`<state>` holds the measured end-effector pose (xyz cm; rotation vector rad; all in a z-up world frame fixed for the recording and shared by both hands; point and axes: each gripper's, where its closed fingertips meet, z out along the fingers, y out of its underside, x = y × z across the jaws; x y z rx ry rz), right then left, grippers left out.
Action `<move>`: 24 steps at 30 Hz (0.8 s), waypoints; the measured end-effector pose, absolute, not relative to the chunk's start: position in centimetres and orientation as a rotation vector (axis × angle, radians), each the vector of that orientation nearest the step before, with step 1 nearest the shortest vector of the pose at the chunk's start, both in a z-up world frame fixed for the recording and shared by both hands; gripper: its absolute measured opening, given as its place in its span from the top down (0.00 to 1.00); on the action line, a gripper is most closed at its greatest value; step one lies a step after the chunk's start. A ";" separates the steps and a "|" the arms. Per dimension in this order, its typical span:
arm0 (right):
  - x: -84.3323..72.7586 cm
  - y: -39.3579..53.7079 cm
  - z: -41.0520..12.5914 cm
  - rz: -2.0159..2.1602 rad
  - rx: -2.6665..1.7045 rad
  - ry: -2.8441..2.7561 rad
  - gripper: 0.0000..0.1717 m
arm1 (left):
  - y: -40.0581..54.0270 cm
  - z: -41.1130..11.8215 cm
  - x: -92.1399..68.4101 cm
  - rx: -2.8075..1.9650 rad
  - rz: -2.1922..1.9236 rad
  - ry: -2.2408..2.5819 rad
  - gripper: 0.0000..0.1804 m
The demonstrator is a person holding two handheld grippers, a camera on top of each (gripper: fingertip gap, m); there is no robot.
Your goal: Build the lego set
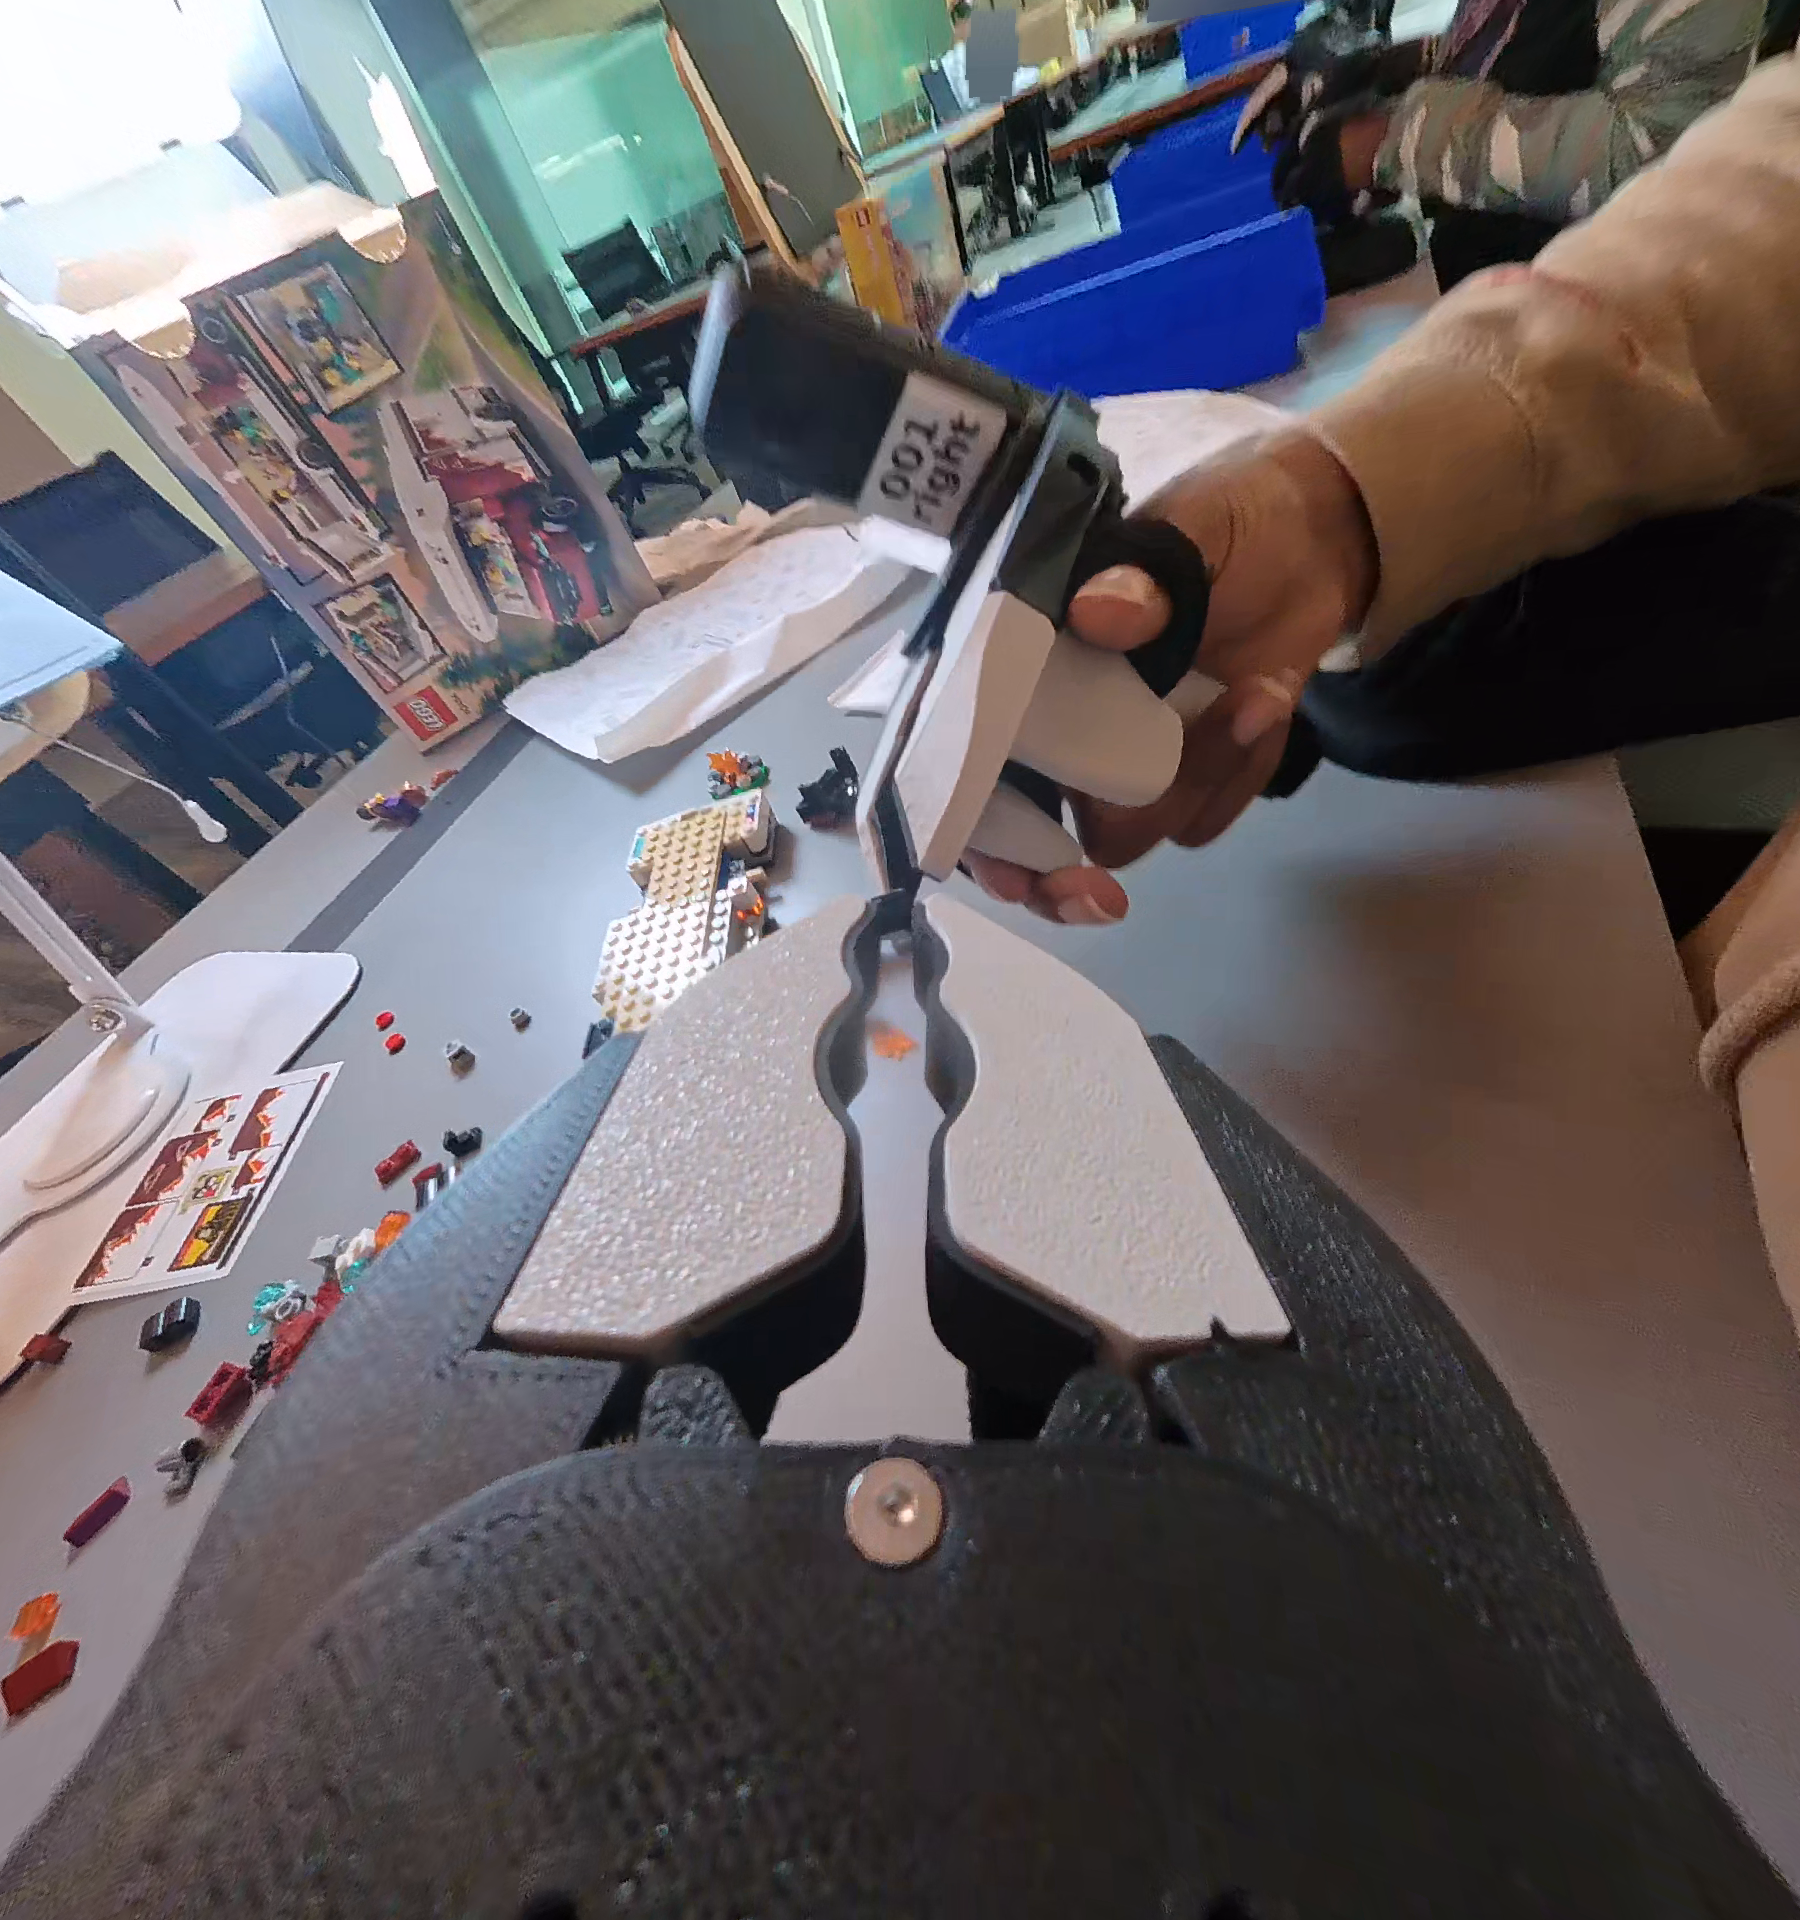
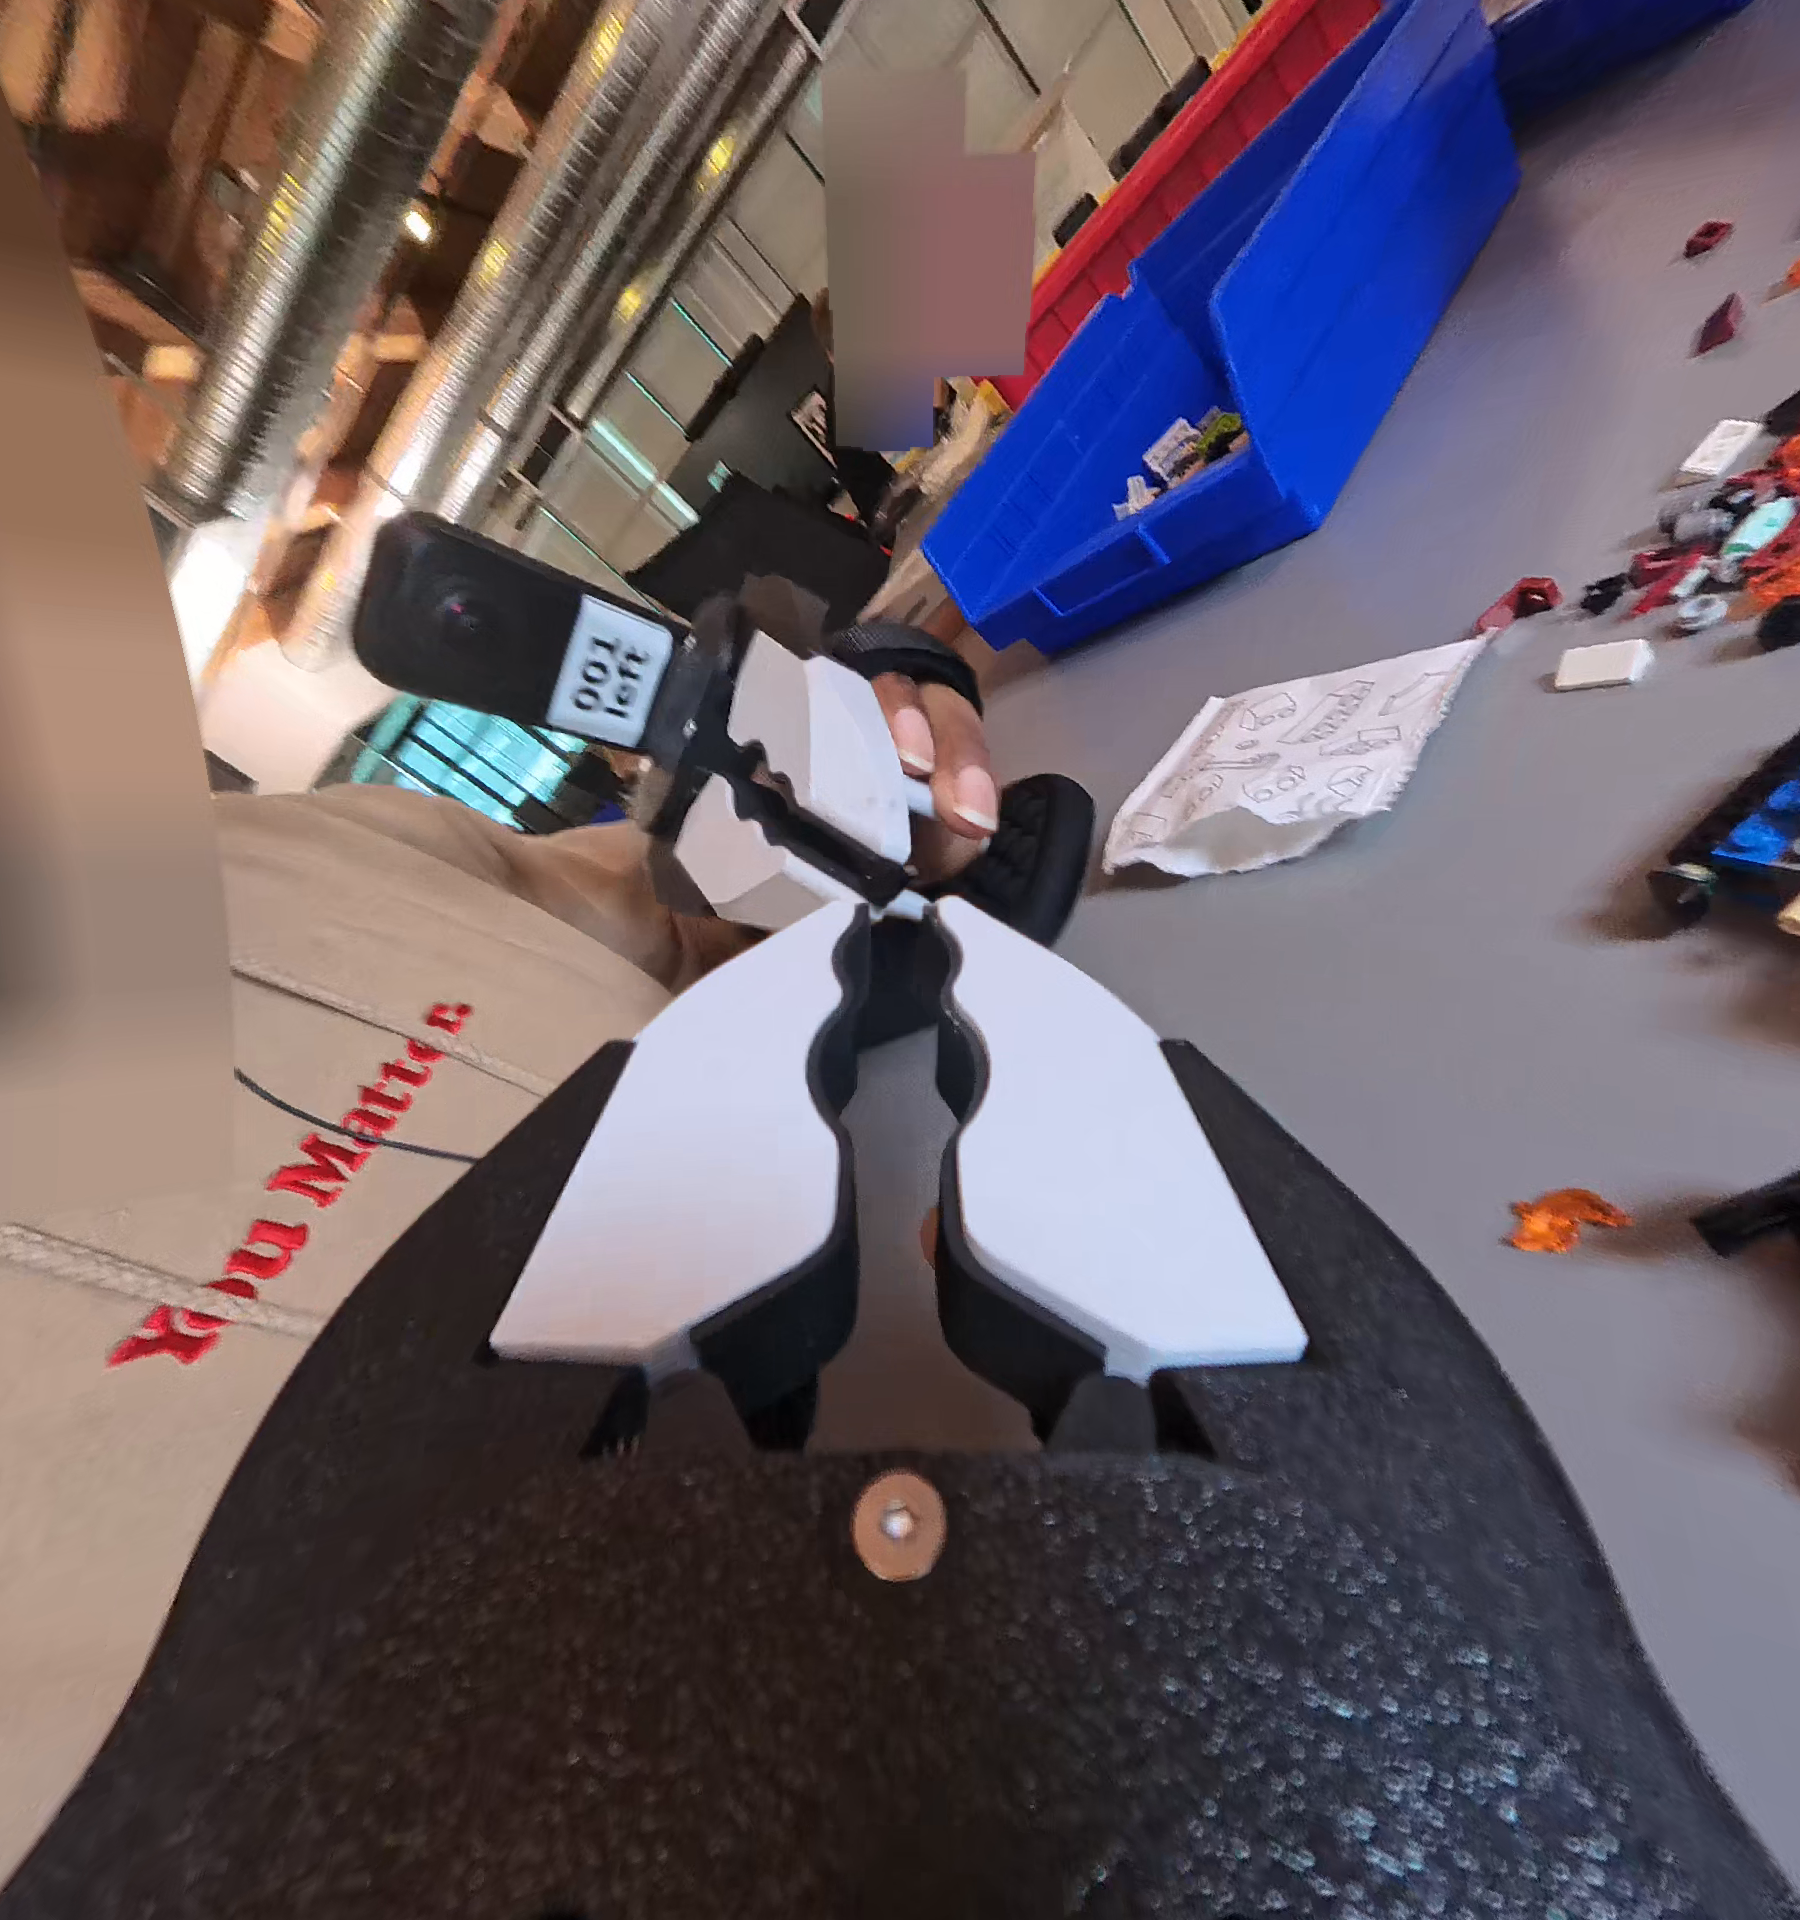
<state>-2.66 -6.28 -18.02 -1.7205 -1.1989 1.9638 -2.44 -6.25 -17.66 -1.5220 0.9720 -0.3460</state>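
Closest in, the left gripper [image 1: 896,920] and the right gripper [image 2: 898,912] are meeting tip to tip above the grey tabletop [image 1: 1291,1039], each almost shut with only a narrow slit between its white fingers. In the right wrist view a small, thin white brick piece [image 2: 904,907] is lying crosswise at the right gripper's tips, bridging that slit and appearing to touch both. Its long axis is running roughly left to right with a slight tilt, in line with the left gripper's fingers, whose black pads are pinching its other end. Neither gripper is nearer than the other, since both are at the piece. From the left wrist view the piece is mostly hiding behind the dark pad tips, and the right gripper is coming down on it steeply from above. Just beneath, an orange translucent flame-shaped piece [image 1: 891,1042] is lying on the table. A little farther off a tan and white studded plate build [image 1: 688,894] is sitting, and beyond it a crumpled white paper bag [image 2: 1301,769] and blue plastic bins [image 2: 1239,416].
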 end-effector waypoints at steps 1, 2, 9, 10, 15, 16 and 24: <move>-2.3 -5.9 -18.6 1.865 -1.729 -1.255 0.94 | -6.1 -18.3 -2.5 -1.550 -0.327 0.999 0.97; -1.9 -5.4 -19.1 1.743 -1.730 -1.317 0.93 | -5.8 -19.1 -2.7 -1.580 -0.300 1.028 0.97; 3.7 0.5 -23.1 0.870 -1.744 -1.574 0.92 | -3.3 -26.5 -4.8 -1.964 -0.249 1.216 0.97; 4.5 0.9 -23.7 0.811 -1.750 -1.592 0.92 | -3.1 -27.2 -4.9 -1.993 -0.251 1.240 0.97; 6.7 1.6 -25.5 0.689 -1.753 -1.641 0.92 | -2.9 -28.4 -4.8 -2.064 -0.297 1.289 0.92; 6.8 1.7 -25.6 0.688 -1.754 -1.652 0.92 | -3.0 -28.4 -4.8 -2.072 -0.319 1.285 0.91; 3.6 3.8 -24.7 0.629 -1.655 -1.764 0.92 | -2.0 -23.8 -5.7 -2.010 -0.505 1.057 0.87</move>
